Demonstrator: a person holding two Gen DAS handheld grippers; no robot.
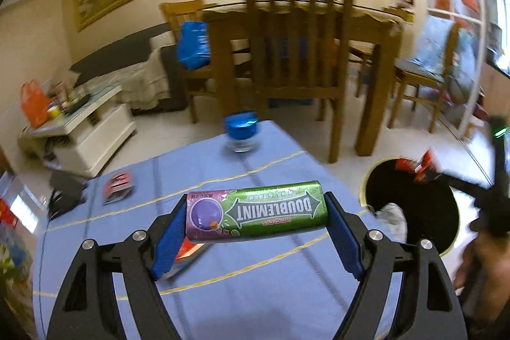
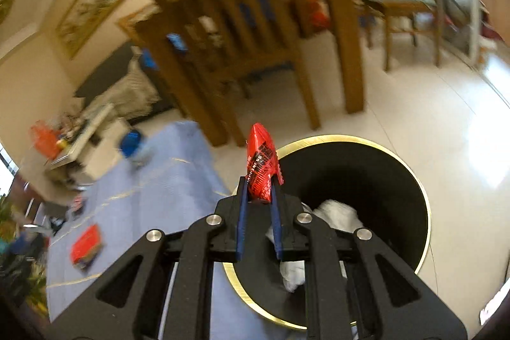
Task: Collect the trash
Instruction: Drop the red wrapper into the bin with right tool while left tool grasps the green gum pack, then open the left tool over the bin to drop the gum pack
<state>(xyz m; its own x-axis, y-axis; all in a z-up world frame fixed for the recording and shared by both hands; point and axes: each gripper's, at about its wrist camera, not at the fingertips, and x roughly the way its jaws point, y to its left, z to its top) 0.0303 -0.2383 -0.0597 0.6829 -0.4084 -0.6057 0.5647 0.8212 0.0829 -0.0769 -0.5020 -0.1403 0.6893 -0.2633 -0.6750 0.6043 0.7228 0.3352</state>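
Your right gripper (image 2: 259,196) pinches the red wrapper (image 2: 260,163) over the bin (image 2: 424,199), ready to drop; your left gripper (image 1: 256,223) clamps the gum pack (image 1: 258,215) endwise, frame centre.

Glossy gum pack (image 1: 256,215); matt cloth table cover (image 1: 242,276); wooden chair (image 1: 296,53).
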